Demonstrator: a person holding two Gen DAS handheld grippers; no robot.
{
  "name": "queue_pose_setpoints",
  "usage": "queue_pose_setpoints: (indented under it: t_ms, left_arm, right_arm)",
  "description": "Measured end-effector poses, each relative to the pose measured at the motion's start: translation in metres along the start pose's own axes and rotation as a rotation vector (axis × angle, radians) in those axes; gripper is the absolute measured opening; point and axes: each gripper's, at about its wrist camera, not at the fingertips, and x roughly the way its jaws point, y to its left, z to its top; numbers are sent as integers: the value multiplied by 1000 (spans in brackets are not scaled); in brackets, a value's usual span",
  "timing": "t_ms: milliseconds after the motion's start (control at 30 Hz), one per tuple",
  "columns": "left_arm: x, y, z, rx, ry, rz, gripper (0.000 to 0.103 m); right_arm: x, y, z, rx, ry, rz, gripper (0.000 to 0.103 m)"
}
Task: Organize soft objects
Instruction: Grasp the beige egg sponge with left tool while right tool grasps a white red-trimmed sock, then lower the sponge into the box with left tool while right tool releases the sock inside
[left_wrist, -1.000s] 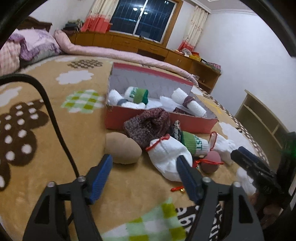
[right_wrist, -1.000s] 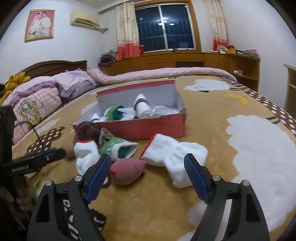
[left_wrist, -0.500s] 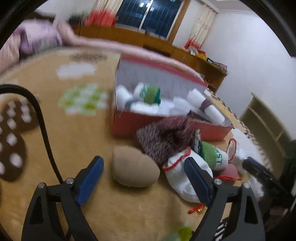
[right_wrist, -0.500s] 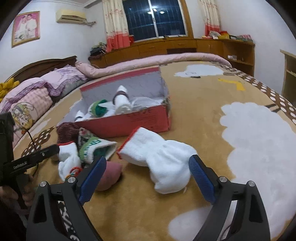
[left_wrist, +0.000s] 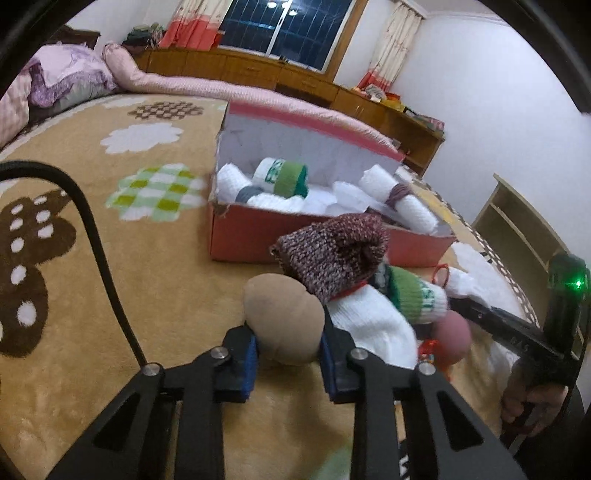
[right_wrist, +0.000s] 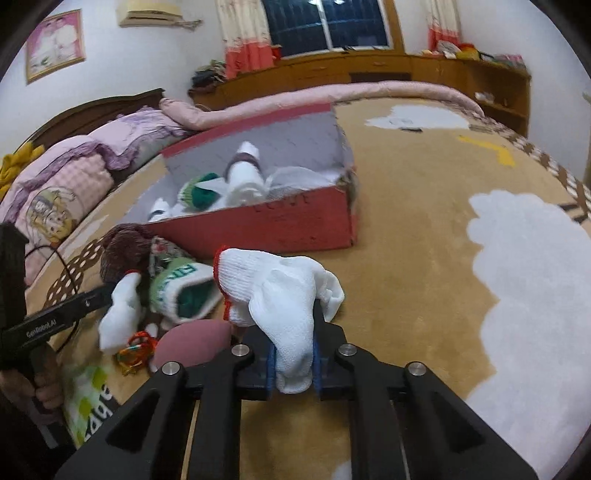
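Observation:
My left gripper (left_wrist: 288, 350) is shut on a tan rolled sock (left_wrist: 282, 321) on the bed blanket. My right gripper (right_wrist: 293, 363) is shut on a white knit glove with a red cuff (right_wrist: 280, 295). A red shoe box (left_wrist: 236, 236) stands ahead, also in the right wrist view (right_wrist: 295, 225), holding several rolled white and green socks (left_wrist: 282, 177). Between the grippers lie a maroon knit hat (left_wrist: 336, 251), a green and white sock (right_wrist: 181, 291), a white sock (left_wrist: 373, 325) and a pink rolled sock (right_wrist: 192, 339).
A black cable (left_wrist: 92, 229) crosses the blanket at the left. Pillows (right_wrist: 59, 192) and a rolled pink quilt (right_wrist: 332, 96) lie at the bed's head and far edge. A wooden shelf (left_wrist: 524, 229) stands right of the bed.
Both grippers moved forward and closed: the left onto the tan sock, the right onto the white glove. Both were open and empty before.

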Motion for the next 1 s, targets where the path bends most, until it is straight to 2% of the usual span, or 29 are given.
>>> queue_pose_setpoints:
  t_ms: [200,400,600,733,833,1000]
  left_arm:
    - [-29,-6,4,1,-87,-41,26]
    - [-71,-13,21,-2,-220,-106,25]
    - [-91,-19,36,9,-272,-128,25]
    - [-88,-19,42,31,-275,-95,25]
    - [-75,-14,47,18,-245,-82,25]
    - [-52,-12,63,56,-211,-48,25]
  right_arm:
    - [-12,2,5,28,-50,44,15]
    - [-31,9,16,23,-115,82,15]
    - [-52,21,32,-9,-181,109,16]
    - [-56,22,44,-21,-214,114,16]
    - [-45,19,50,-15,-197,112,16]
    - [-30,14,62,-24,-185,108,16]
